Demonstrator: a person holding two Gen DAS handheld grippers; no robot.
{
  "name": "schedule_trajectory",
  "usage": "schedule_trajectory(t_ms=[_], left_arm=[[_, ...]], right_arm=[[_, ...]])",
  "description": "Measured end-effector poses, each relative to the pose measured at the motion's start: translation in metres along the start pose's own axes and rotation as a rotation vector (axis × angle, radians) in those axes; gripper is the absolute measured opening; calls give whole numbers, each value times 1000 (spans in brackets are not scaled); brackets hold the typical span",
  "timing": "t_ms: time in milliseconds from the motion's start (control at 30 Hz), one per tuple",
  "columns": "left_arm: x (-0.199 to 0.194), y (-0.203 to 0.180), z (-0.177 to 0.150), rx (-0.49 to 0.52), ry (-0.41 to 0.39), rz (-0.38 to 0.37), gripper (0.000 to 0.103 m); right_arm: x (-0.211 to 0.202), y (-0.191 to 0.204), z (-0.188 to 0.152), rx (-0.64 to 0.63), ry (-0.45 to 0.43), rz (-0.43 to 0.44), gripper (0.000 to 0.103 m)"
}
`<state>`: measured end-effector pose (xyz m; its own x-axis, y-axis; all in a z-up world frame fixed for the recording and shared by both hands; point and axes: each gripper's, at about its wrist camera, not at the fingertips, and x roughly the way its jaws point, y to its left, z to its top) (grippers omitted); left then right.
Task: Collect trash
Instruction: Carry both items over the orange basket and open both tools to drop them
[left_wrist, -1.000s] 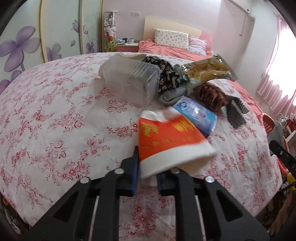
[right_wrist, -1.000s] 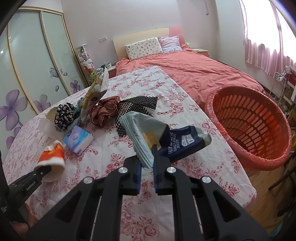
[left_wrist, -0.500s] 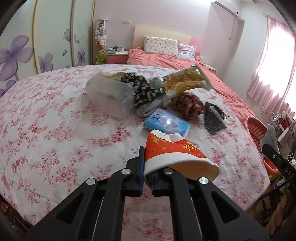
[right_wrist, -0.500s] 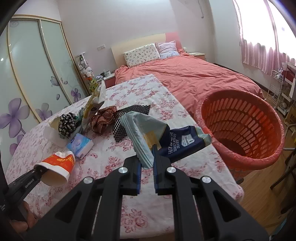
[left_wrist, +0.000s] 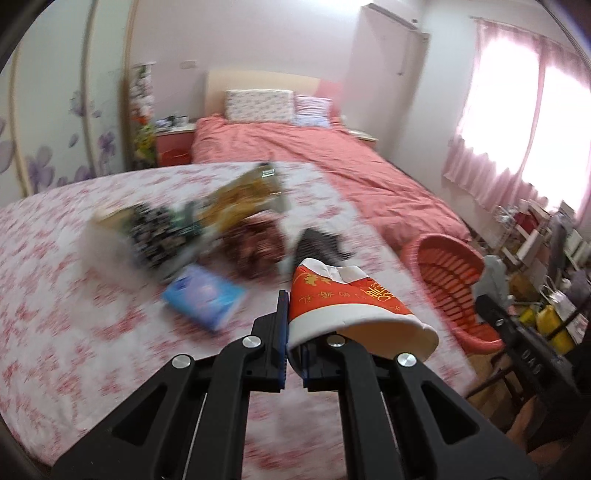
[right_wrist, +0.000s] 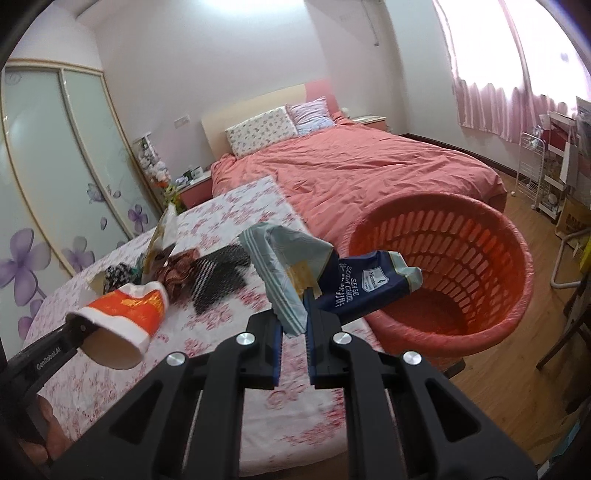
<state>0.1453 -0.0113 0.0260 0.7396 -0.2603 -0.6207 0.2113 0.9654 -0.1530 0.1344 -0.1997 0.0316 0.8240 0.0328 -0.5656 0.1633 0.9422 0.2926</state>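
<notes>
The left gripper (left_wrist: 293, 332) is clenched on the rim of a paper cup (left_wrist: 343, 306), pinching one wall of it between its pads. The cup is red-orange with a white band at the mouth and gold lettering, its bottom end crumpled and torn, its open mouth turned back toward the camera. It hangs above the floral cloth (left_wrist: 74, 295), clear of the surface.

The right gripper (right_wrist: 293, 317) is clamped on a crumpled wrapper (right_wrist: 295, 266), pale green-grey with striped edges, folding into a dark blue part with white print that juts toward the basket (right_wrist: 509, 236). The wrapper is held in the air just beside the basket's near rim.

The basket is orange-red plastic with slotted walls and stands on the wood floor at the table's edge.

Left on the cloth are a blue pack (left_wrist: 205, 297), a brown scrunchie (left_wrist: 255, 247), a black mesh piece (right_wrist: 218, 277), a yellow bag (left_wrist: 243, 199) and a dark patterned cloth (left_wrist: 155, 230).
</notes>
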Motion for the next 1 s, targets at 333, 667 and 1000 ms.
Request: schedule_trajectory(t_ms=[333, 667, 1000], left_arm=[[43, -77, 23, 89, 11, -141, 5], [79, -133, 29, 145, 44, -216, 5], [102, -167, 27, 198, 67, -247, 5]], right_arm=[[-13, -60, 24, 82, -66, -73, 11], [-6, -121, 41, 181, -90, -84, 11], [13, -144, 53, 197, -98, -62, 11]])
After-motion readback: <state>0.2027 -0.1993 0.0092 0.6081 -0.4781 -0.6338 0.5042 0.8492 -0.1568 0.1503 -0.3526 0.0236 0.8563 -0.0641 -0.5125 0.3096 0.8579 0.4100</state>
